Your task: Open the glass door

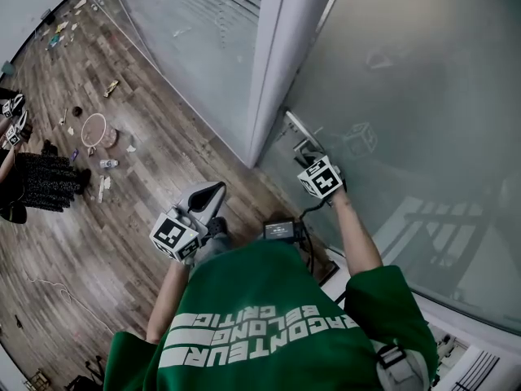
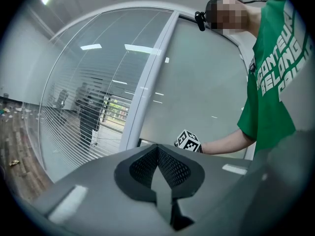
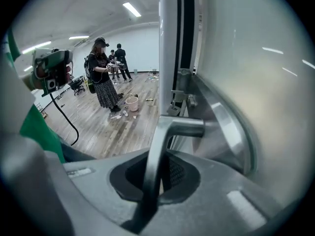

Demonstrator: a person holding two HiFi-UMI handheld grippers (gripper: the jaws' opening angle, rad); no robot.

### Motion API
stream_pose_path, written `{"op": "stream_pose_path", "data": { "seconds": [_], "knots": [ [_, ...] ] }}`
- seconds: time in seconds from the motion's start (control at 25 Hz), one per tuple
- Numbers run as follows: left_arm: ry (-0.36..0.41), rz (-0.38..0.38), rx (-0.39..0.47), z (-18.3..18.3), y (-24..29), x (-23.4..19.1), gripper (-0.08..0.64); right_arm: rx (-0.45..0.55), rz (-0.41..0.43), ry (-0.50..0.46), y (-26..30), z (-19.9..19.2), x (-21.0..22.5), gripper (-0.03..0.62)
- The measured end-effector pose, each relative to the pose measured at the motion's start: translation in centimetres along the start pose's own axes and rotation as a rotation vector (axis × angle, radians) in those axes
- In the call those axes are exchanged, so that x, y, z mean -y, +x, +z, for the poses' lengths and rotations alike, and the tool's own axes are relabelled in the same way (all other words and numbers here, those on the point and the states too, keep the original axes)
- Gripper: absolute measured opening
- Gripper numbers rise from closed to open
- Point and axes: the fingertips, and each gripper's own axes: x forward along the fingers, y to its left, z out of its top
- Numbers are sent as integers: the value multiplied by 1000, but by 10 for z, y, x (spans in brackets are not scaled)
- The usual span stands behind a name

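The frosted glass door (image 1: pixel 407 96) fills the right of the head view, with its metal lever handle (image 1: pixel 298 130) at the door's left edge. My right gripper (image 1: pixel 310 155) reaches down onto that handle. In the right gripper view the jaws are shut on the lever handle (image 3: pixel 158 146), which runs down between the pads from the round plate (image 3: pixel 231 132) on the glass. My left gripper (image 1: pixel 212 192) hangs apart from the door, above the wood floor. In the left gripper view my left gripper (image 2: pixel 158 173) is shut with nothing in it.
A white frame post (image 1: pixel 273 63) stands left of the door, with a striped glass wall (image 1: pixel 187 31) beyond it. Litter and a pink bucket (image 1: pixel 96 129) lie on the wood floor. A person in a dark skirt (image 3: pixel 102 75) stands further back in the room.
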Motion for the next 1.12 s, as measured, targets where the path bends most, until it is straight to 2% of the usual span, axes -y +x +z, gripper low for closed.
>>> {"op": "stream_pose_path", "data": {
  "seconds": [0.12, 0.28, 0.4, 0.6, 1.12],
  "knots": [
    [19, -1, 34, -6, 3, -5, 16, 5, -3, 7, 3, 1, 8, -6],
    [8, -12, 37, -5, 6, 4, 17, 10, -12, 21, 0, 0, 19, -6],
    [29, -16, 50, -5, 7, 2, 17, 18, -31, 33, 4, 5, 32, -6],
    [21, -23, 26, -18, 7, 6, 17, 16, -40, 68, 14, -2, 44, -6],
    [42, -38, 27, -13, 50, 14, 17, 16, -107, 160, 10, -9, 132, -6]
  ]
}}
